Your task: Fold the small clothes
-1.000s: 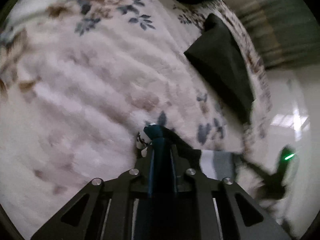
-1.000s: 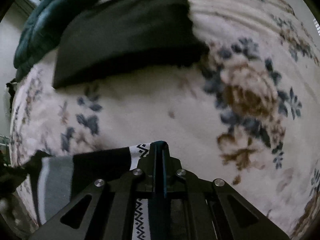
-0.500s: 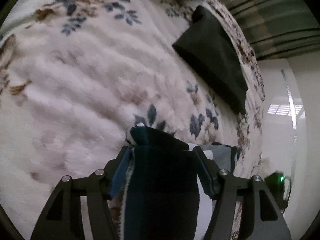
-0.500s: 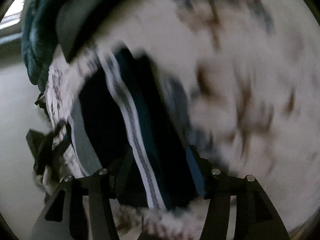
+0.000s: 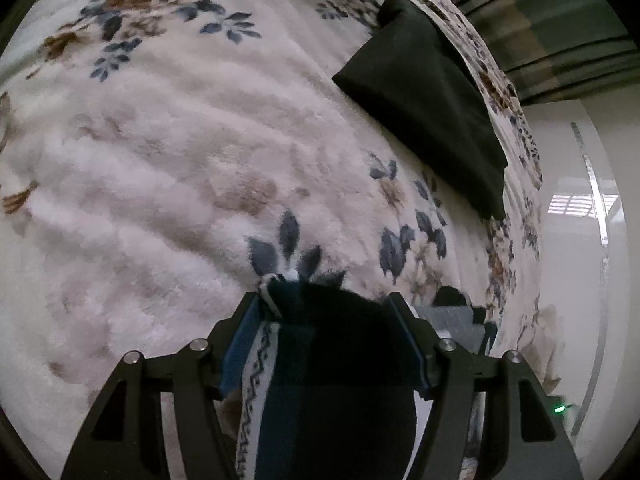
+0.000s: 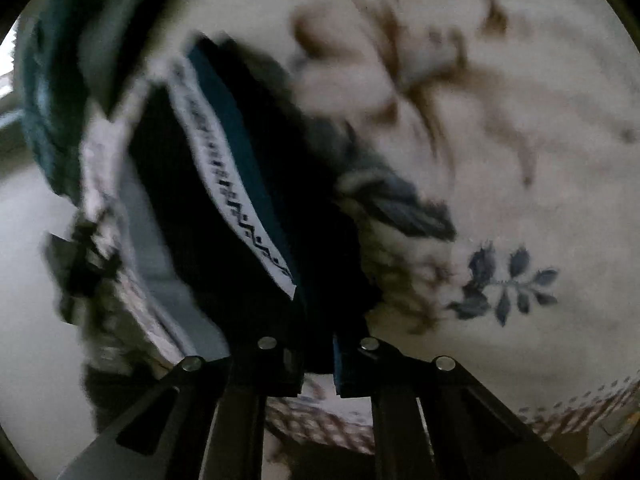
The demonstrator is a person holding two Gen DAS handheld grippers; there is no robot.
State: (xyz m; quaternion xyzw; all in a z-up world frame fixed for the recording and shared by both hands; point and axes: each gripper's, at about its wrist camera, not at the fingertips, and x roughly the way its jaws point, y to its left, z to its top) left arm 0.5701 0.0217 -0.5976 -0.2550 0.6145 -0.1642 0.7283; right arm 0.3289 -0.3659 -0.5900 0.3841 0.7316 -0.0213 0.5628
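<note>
Patterned garment point(image 5: 332, 380), dark navy and teal with a white zigzag-trimmed band: lying on floral fleece blanket point(image 5: 160, 152) spread over a bed, near its edge. In left wrist view, bunched between fingers of left gripper point(image 5: 324, 300); jaws apart, having just been opening, blue pads at either side of the cloth, not squeezing it. Grey panel of same garment showing just right of the right finger.

Right wrist view blurred. Right gripper point(image 6: 316, 344) nearly closed, jaws having just been closing; dark edge of garment point(image 6: 240, 184) running into the narrow gap. Cannot tell whether pads actually pinch it. Garment stretching up and left from there, white band diagonal across it.

Farther off in left view: folded dark cloth point(image 5: 424, 96) flat on blanket near bed's far edge, well apart from patterned garment. Beyond it, striped curtain point(image 5: 552, 28) and pale shiny floor point(image 5: 576, 240).
</note>
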